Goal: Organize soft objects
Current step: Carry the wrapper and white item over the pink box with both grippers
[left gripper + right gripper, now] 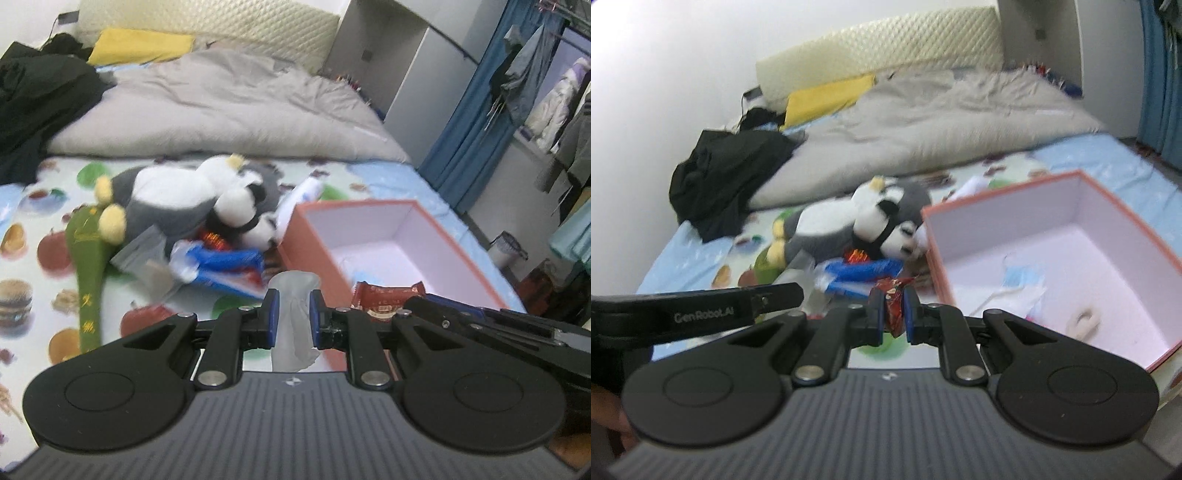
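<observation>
The left tongs point(291, 314) pinch a white tissue wad point(293, 295); the right tongs point(894, 314) are closed on a red snack packet point(894, 301). Both hover over the bed just beside the pink box point(1167, 258). Best to carry each clear of the rim before letting go. Beyond lies the plush pile point(192, 199).

"GenRobot.AI" stands in grey letters on the left claw point(701, 314).

Plush toys point(192, 199) on the bed point(33, 206), left of the box point(314, 236), packets point(221, 264) before them, duvet point(229, 107) behind.
</observation>
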The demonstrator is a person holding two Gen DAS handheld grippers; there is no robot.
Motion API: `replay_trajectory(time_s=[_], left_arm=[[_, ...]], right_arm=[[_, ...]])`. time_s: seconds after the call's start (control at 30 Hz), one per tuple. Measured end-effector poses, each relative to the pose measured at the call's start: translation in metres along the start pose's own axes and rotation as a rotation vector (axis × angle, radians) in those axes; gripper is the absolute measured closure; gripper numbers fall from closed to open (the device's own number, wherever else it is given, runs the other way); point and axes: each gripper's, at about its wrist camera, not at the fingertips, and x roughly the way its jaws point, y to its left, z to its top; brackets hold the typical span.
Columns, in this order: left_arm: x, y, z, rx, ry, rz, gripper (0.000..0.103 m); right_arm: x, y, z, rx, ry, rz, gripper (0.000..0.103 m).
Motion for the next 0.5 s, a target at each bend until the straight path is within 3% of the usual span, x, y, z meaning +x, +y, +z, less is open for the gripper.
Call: replay_trajectory(time_s=[0.27, 0.5], left_arm=[[0.005, -0.041, 0.029, 0.035, -0.035, -0.060, 0.083], [0.039, -0.077, 0.035, 0.072, 0.009, -0.107, 0.083]], right_arm=[[-0.024, -0.027, 0.023, 0.012, -0.069, -0.060, 0.088], [-0.026, -0.066, 0.028, 0.056, -0.065, -0.126, 0.088]])
